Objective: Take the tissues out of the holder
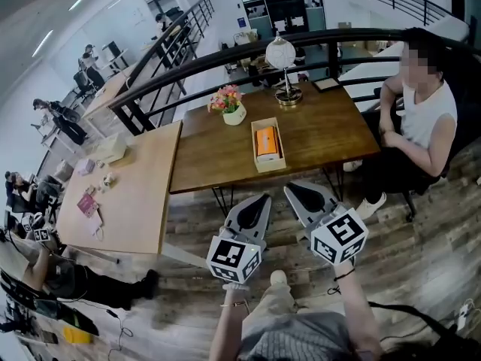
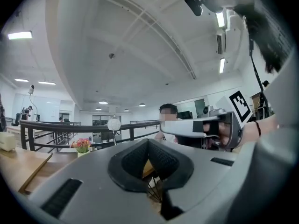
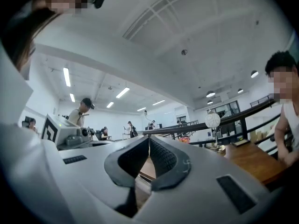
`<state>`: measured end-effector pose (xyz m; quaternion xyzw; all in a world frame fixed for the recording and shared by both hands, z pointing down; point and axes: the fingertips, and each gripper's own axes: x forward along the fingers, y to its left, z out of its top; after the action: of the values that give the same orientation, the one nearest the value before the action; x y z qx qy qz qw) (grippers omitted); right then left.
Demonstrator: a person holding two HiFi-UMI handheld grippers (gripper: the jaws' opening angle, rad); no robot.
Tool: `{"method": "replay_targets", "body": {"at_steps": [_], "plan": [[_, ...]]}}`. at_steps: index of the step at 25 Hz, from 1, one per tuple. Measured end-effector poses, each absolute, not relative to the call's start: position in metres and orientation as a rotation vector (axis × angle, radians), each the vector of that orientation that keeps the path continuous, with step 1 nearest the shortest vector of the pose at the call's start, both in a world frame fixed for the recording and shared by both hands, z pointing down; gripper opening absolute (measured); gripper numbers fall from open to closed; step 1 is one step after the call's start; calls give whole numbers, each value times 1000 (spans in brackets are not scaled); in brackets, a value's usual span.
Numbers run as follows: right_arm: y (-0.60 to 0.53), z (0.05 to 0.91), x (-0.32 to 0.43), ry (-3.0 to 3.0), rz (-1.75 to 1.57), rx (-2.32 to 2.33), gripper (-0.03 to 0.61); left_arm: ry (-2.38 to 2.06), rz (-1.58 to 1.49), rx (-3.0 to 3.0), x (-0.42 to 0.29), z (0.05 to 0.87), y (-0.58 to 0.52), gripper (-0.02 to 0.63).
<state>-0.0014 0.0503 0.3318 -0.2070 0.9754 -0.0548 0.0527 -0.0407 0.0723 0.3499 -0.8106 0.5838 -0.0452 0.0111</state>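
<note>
Orange tissues (image 1: 267, 141) in holder (image 1: 268, 165) seen from head view only; left tongs (image 1: 264, 197), right tongs (image 1: 289, 189) closed, empty.

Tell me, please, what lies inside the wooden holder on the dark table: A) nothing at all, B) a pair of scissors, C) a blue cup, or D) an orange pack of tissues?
D: in the head view, an orange pack of tissues lies inside the wooden holder, which sits flat near the front edge of the dark table.
</note>
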Motion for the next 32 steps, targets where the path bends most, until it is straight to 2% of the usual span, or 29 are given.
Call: {"method": "replay_targets", "body": {"at_steps": [4, 9, 21, 32], "plan": [[23, 322, -10, 2856, -379, -572, 14, 1778, -107, -2548, -55, 340, 50, 8], [-13, 317, -29, 2795, -455, -588, 14, 1737, -75, -2550, -80, 328, 20, 8], [-59, 345, -87, 2907, -407, -741, 14, 1716, -53, -2596, -139, 345, -22, 8], [-84, 390, -116, 3139, -371, -786, 14, 1752, -77, -2681, -150, 382, -45, 8]]}}
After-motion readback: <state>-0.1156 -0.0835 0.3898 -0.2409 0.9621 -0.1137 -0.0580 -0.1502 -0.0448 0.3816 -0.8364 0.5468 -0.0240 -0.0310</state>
